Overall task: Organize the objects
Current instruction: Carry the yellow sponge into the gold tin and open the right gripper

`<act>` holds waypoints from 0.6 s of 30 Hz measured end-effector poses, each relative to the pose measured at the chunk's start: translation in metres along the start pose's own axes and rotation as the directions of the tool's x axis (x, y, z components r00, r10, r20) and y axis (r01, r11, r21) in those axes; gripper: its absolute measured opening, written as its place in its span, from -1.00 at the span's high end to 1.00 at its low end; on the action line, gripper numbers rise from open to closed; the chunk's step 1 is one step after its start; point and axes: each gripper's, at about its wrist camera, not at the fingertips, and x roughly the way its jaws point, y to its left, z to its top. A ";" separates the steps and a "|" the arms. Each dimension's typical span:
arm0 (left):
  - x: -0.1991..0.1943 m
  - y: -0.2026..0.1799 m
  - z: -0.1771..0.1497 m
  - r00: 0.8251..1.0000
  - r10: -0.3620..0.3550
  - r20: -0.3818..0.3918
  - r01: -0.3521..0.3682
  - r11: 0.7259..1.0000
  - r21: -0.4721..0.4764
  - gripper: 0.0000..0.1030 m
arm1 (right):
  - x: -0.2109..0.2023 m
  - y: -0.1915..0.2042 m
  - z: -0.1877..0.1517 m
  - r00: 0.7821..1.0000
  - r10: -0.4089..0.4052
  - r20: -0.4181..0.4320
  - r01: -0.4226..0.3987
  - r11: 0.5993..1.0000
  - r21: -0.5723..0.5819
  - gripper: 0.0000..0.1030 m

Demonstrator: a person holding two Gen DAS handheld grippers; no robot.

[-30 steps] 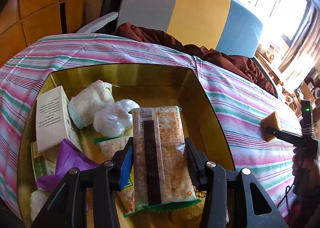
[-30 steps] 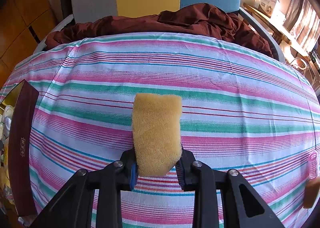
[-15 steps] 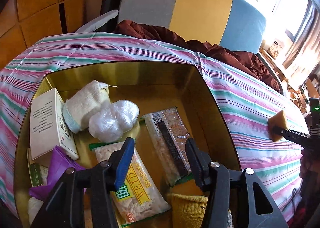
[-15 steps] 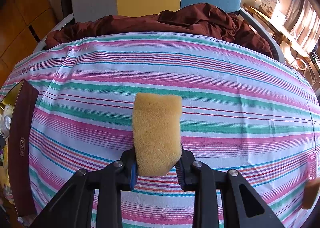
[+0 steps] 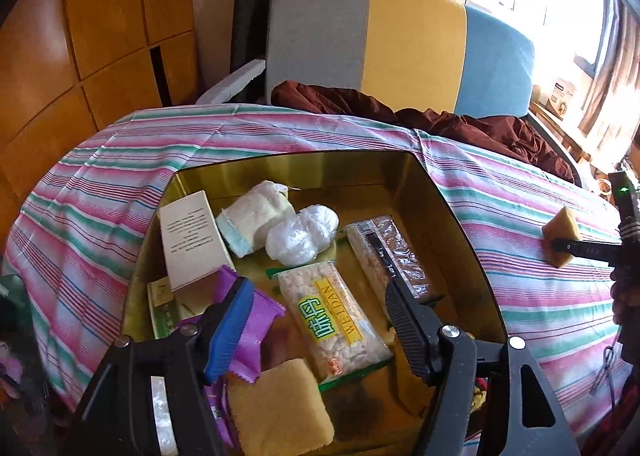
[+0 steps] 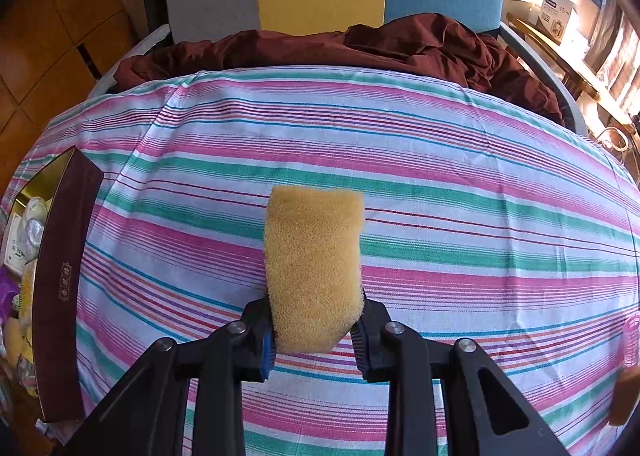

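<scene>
Sponge [image 6: 314,272] is clamped between the fingers of the right tool [image 6: 314,336], gripped at its lower end only, the rest projecting forward above the striped cloth [image 6: 440,184] on the bench. In the left wrist view the same sponge [image 5: 560,234] is seen at the right edge of the frame, well apart from the box [image 5: 472,256].

Left tool [image 5: 316,322] is held with fingers apart and nothing between them, above the lower part of the gold-lined box. Inside the box are noted: a snack pack [image 5: 334,320], a second clear snack pack [image 5: 386,256], a white carton [image 5: 192,238], a cloth roll [image 5: 254,218], a crumpled plastic bag [image 5: 302,232], a purple wrapper [image 5: 250,320] and a yellow sponge [image 5: 280,412].

Risks, as judged:
- The sponge is soft and held by one end; it may be squeezed out or may pivot if the tool is swung quickly towards the box.
- The box is already crowded, so a release from height could leave the sponge on top of the packs or bouncing over the rim.
- The box wall, seen at the left of the right wrist view, could be clipped on approach.
- With the left tool above the box, the two tools could collide.

Writing: "WEIDAN" is read on the yellow label of the snack pack, beside large green Chinese characters. Small print on the white carton and gold characters on the box's outer wall are not legible.
</scene>
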 end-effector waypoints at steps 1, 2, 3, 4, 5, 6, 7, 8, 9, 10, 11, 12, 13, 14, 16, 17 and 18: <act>-0.005 0.003 -0.001 1.000 0.003 0.007 -0.003 1.000 -0.001 -0.36 | -0.001 0.003 -0.001 1.000 0.006 0.000 -0.006 1.000 -0.001 0.43; -0.009 0.006 -0.002 1.000 0.007 0.015 -0.007 1.000 -0.002 -0.36 | -0.001 0.006 -0.002 1.000 0.009 -0.003 -0.009 1.000 -0.003 0.43; -0.014 0.008 -0.003 1.000 0.012 0.024 -0.012 1.000 -0.005 -0.39 | -0.002 0.011 -0.002 1.000 0.015 -0.004 -0.015 1.000 -0.010 0.44; -0.018 0.011 -0.005 0.999 0.013 0.031 -0.013 1.000 -0.007 -0.44 | -0.003 0.016 -0.002 1.000 0.019 0.000 -0.019 1.000 -0.020 0.43; -0.021 0.013 -0.006 0.999 0.010 0.035 -0.010 1.000 -0.008 -0.45 | -0.007 0.023 -0.002 1.000 0.026 0.010 -0.026 0.999 -0.033 0.43; -0.025 0.015 -0.008 0.999 0.009 0.040 -0.008 1.000 -0.008 -0.45 | -0.011 0.029 -0.001 0.999 0.043 0.018 -0.043 0.998 -0.046 0.43; -0.028 0.017 -0.010 0.999 0.012 0.046 -0.011 1.000 -0.008 -0.45 | -0.016 0.037 -0.001 0.998 0.063 0.024 -0.061 0.996 -0.057 0.44; -0.031 0.020 -0.012 0.999 0.017 0.051 -0.017 1.000 -0.005 -0.46 | -0.020 0.046 -0.001 0.996 0.079 0.029 -0.077 0.995 -0.069 0.43; -0.033 0.022 -0.013 0.998 0.025 0.056 -0.025 1.000 -0.003 -0.49 | -0.024 0.057 -0.001 0.995 0.097 0.036 -0.094 0.992 -0.081 0.43; -0.035 0.025 -0.015 0.998 0.032 0.060 -0.032 0.999 -0.002 -0.53 | -0.028 0.067 0.000 0.992 0.120 0.039 -0.116 0.989 -0.093 0.43; -0.036 0.028 -0.016 0.997 0.037 0.063 -0.036 0.999 -0.003 -0.54 | -0.032 0.079 0.000 0.989 0.142 0.046 -0.136 0.985 -0.108 0.43; -0.037 0.031 -0.017 0.997 0.040 0.066 -0.039 0.999 -0.007 -0.56 | -0.037 0.092 0.001 0.985 0.166 0.053 -0.158 0.979 -0.125 0.44; -0.038 0.034 -0.018 0.997 0.044 0.066 -0.043 0.999 -0.015 -0.60 | -0.044 0.106 -0.001 0.979 0.193 0.060 -0.183 0.973 -0.139 0.43; -0.039 0.038 -0.019 0.997 0.047 0.065 -0.045 0.999 -0.023 -0.62 | -0.049 0.119 -0.001 0.972 0.224 0.065 -0.212 0.965 -0.152 0.44; -0.040 0.045 -0.020 0.996 0.054 0.069 -0.051 0.998 -0.042 -0.67 | -0.056 0.144 0.000 0.957 0.282 0.062 -0.267 0.946 -0.184 0.43; -0.041 0.048 -0.021 0.996 0.058 0.071 -0.054 0.997 -0.052 -0.68 | -0.058 0.158 -0.001 0.950 0.308 0.053 -0.292 0.935 -0.203 0.43; -0.042 0.052 -0.022 0.996 0.062 0.071 -0.058 0.997 -0.060 -0.69 | -0.059 0.170 -0.001 0.944 0.328 0.039 -0.312 0.924 -0.223 0.43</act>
